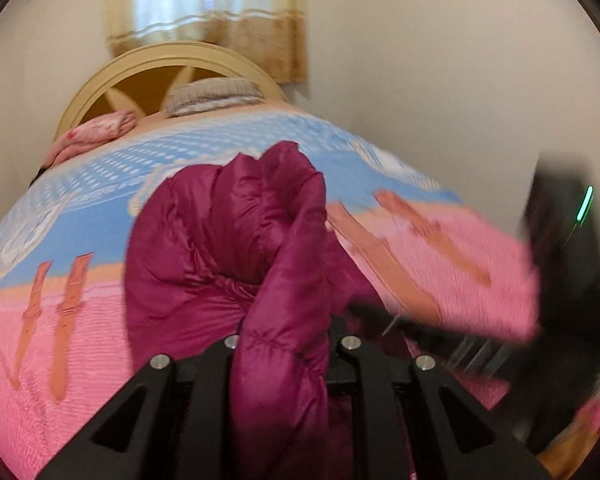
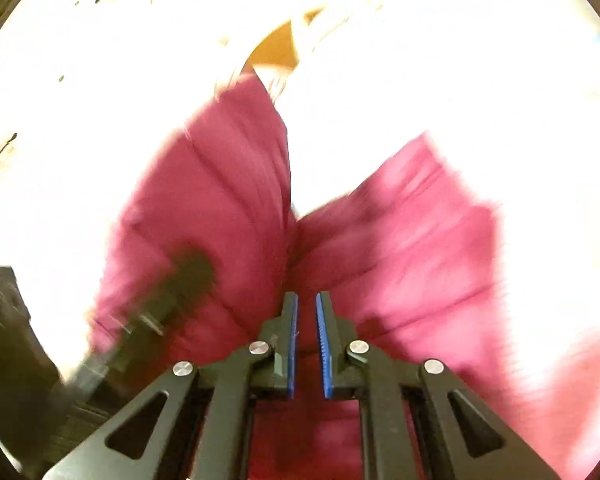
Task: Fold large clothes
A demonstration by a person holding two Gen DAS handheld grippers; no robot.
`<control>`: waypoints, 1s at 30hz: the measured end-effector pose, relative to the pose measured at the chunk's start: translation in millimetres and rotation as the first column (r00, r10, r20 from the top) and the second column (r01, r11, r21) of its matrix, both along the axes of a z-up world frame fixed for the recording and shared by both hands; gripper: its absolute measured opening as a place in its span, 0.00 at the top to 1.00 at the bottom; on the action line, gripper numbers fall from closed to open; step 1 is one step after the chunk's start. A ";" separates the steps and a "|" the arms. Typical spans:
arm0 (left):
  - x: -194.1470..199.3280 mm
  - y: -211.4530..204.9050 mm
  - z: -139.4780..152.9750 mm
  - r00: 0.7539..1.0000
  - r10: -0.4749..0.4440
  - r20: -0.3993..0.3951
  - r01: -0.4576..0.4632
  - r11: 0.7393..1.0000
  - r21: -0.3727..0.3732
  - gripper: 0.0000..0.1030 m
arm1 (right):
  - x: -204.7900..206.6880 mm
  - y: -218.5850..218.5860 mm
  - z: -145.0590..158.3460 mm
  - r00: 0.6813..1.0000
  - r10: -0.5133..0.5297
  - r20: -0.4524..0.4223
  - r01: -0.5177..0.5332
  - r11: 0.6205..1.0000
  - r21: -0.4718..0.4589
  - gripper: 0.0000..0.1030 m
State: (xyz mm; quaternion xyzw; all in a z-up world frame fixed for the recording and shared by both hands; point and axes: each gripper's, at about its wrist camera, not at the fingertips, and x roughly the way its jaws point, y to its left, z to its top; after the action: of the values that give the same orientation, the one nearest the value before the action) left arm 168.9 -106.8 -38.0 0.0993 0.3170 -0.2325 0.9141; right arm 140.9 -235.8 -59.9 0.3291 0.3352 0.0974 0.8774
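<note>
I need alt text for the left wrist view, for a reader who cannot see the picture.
A magenta puffer jacket is bunched up and pinched in the left gripper, held above a bed with a pink and blue blanket. Behind it are a cream arched headboard, a grey pillow and a curtained window. The right side of the picture is blurred.

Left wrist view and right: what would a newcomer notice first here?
The magenta puffer jacket, bunched in the middle of both views and lifted over the bed with its pink and blue cover. In the left wrist view a fold runs down into the left tool, hiding its pads; in the right wrist view the right tool shows blue pads nearly together with jacket behind them. That view is blurred and washed out white.
</note>
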 end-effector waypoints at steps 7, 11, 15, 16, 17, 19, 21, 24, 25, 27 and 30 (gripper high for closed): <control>-33.6 -69.3 -57.3 0.992 -0.106 0.071 0.089 0.974 0.210 0.84 | -20.1 -67.7 -10.9 0.997 -0.074 -0.029 0.073 0.997 -0.034 0.54; -30.9 -69.4 -70.4 0.988 -0.138 0.071 0.120 0.970 0.209 0.83 | -29.7 -82.5 -21.7 0.997 -0.083 0.001 0.083 0.995 0.063 0.30; -31.1 -60.9 -70.9 0.987 -0.151 0.060 0.139 0.977 0.162 0.82 | -10.0 -85.9 -21.0 1.000 -0.008 -0.001 0.009 0.994 0.110 0.30; -30.4 -56.4 -69.2 0.986 -0.158 0.049 0.150 0.979 0.138 0.81 | -0.3 -79.8 -19.9 0.999 0.031 -0.022 -0.029 0.996 0.084 0.30; -30.6 -54.4 -67.1 0.984 -0.173 0.038 0.168 0.979 0.116 0.77 | 8.6 -74.5 -17.9 0.997 0.070 -0.040 -0.067 0.996 0.060 0.30; -34.9 -50.7 -63.2 0.978 -0.209 0.027 0.206 0.974 0.091 0.67 | 26.4 -61.1 -16.8 0.986 0.151 -0.069 -0.150 0.988 0.017 0.30; -42.3 -43.9 -58.8 0.968 -0.251 0.023 0.248 0.965 0.089 0.52 | 41.9 -50.9 -19.1 0.976 0.188 -0.111 -0.193 0.981 -0.036 0.46; -65.1 -20.4 -43.6 0.943 -0.333 0.021 0.329 0.939 0.095 0.49 | 63.8 -43.6 -35.0 0.957 0.201 -0.208 -0.218 0.974 -0.060 0.79; -70.3 -9.4 -36.3 0.935 -0.354 0.017 0.352 0.934 0.065 0.49 | 65.8 -43.4 -36.6 0.957 0.200 -0.210 -0.216 0.975 -0.059 0.81; -78.0 17.1 -18.4 0.925 -0.380 0.009 0.380 0.925 -0.012 0.47 | 68.2 -41.6 -39.1 0.958 0.194 -0.213 -0.217 0.972 -0.089 0.81; -71.7 69.1 16.6 0.949 -0.313 0.049 0.316 0.943 -0.105 0.25 | 65.3 -37.3 -42.4 0.960 0.187 -0.208 -0.214 0.970 -0.115 0.81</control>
State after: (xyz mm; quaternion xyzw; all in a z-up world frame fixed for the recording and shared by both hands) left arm 97.2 -37.7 -21.4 0.1012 0.2693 -0.3910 0.8743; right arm 206.2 -273.1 -102.3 0.2407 0.4574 0.1300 0.8461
